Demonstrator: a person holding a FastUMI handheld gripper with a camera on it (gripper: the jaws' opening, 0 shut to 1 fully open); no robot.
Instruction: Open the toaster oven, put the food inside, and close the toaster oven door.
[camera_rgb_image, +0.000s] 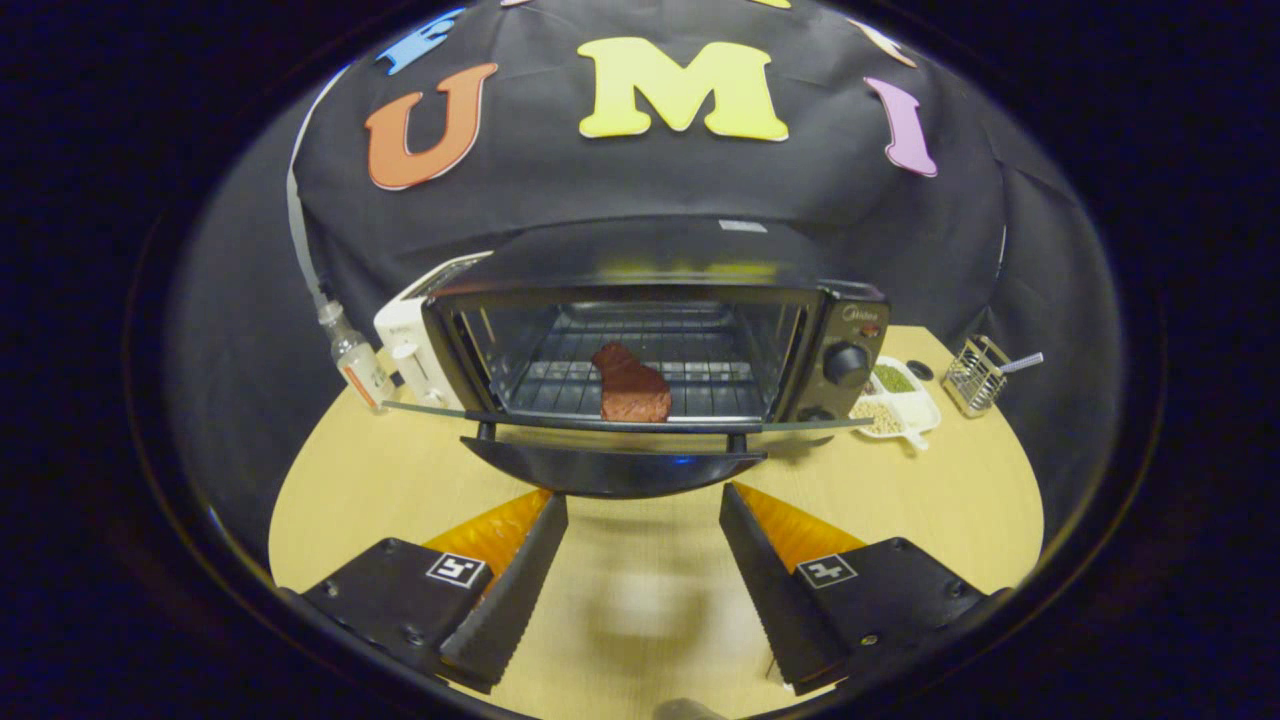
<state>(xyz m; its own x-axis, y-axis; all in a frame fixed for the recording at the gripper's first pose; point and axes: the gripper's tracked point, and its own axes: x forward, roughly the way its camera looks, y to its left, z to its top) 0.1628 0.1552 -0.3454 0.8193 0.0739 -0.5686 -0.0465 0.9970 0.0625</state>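
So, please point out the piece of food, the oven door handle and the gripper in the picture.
piece of food (632, 386): gripper view, middle of the reddish-brown piece on the oven rack.
oven door handle (612, 470): gripper view, middle of the dark curved bar on the open door.
gripper (643, 510): gripper view, open gap midway between its fingertips.

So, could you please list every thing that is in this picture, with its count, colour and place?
toaster oven: one, black, on the table beyond the jaws, door folded down open
door: one, glass with a dark handle, just ahead of the jaws
food: one piece, reddish brown, on the rack inside the oven
rack: one, metal wire, inside the oven
white appliance: one, left of the oven, touching or close behind it
bottle: one, clear, left of the white appliance
dish: one, white, divided, holding green and beige bits, right of the oven
wire basket: one, metal, right of the dish
table: one, light wood
gripper: one, jaws open, empty, over the table
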